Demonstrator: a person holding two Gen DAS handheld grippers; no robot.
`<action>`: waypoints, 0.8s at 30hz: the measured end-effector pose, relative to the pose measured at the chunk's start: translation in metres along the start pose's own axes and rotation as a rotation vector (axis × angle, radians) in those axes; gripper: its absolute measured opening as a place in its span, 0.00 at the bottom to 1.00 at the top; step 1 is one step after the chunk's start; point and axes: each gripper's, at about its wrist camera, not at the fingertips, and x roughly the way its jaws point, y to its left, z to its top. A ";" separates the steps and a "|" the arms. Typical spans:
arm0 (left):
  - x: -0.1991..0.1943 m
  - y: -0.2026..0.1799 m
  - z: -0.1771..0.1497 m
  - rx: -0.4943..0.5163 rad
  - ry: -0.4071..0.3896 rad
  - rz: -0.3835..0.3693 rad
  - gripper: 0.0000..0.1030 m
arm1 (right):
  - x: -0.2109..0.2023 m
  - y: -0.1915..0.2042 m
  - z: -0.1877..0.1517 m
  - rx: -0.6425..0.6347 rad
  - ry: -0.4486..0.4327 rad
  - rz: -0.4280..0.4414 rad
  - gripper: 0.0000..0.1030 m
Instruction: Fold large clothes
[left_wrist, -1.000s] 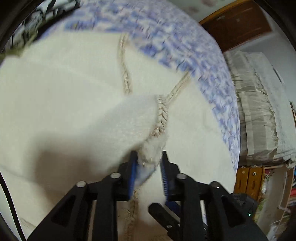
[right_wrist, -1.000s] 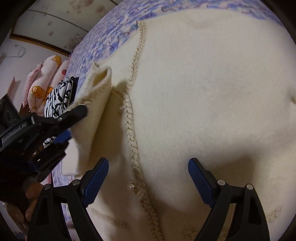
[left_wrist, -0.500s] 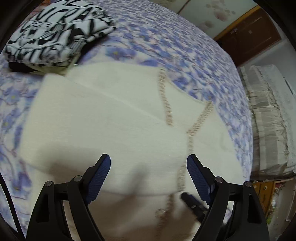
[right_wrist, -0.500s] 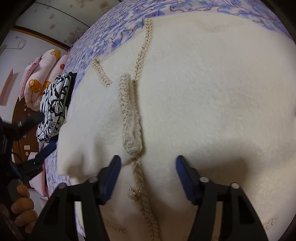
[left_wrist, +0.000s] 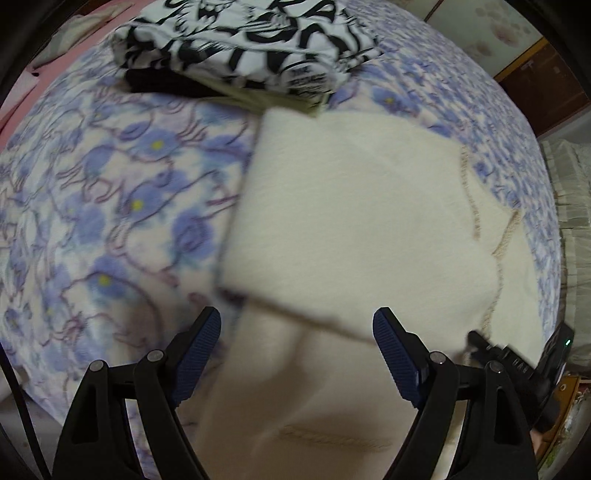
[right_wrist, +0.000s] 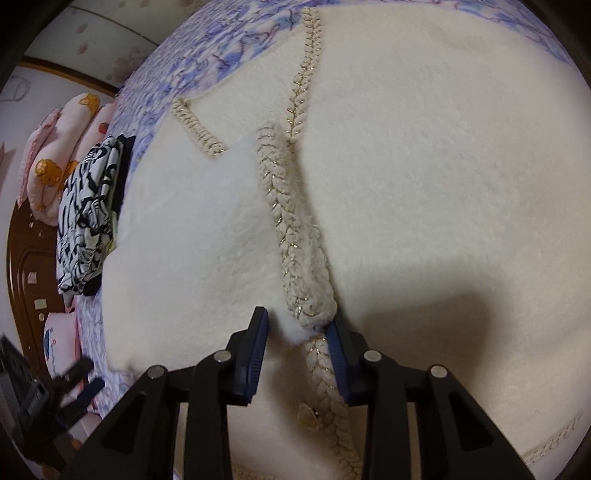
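Note:
A cream fleece garment with braided beige trim lies spread on the bed, one flap folded over its front. My left gripper stands wide open above the flap's lower left corner, nothing between its pads. In the right wrist view the garment fills the frame. The folded braided trim ends in a bunched tip between the jaws of my right gripper, which are closing. The right pad touches the tip; a gap shows at the left pad. A button sits just below.
A folded black-and-white patterned pile lies beyond the garment on the blue floral bedspread. Pink pillows and a wooden headboard are at the left. Striped bedding lies past the bed's right edge.
My left gripper let go of the braided corner, opened wide and swung left to the flap's edge. The right gripper's jaws have narrowed around the dropped braided tip.

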 end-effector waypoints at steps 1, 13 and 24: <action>0.003 0.009 -0.002 -0.001 0.012 0.018 0.81 | 0.001 -0.001 0.000 0.020 -0.003 -0.003 0.31; 0.053 0.053 0.009 0.011 0.027 0.083 0.80 | -0.027 0.012 0.005 0.063 -0.123 -0.044 0.13; 0.067 0.034 0.019 0.086 0.022 0.059 0.74 | -0.082 0.023 0.038 0.030 -0.288 -0.097 0.12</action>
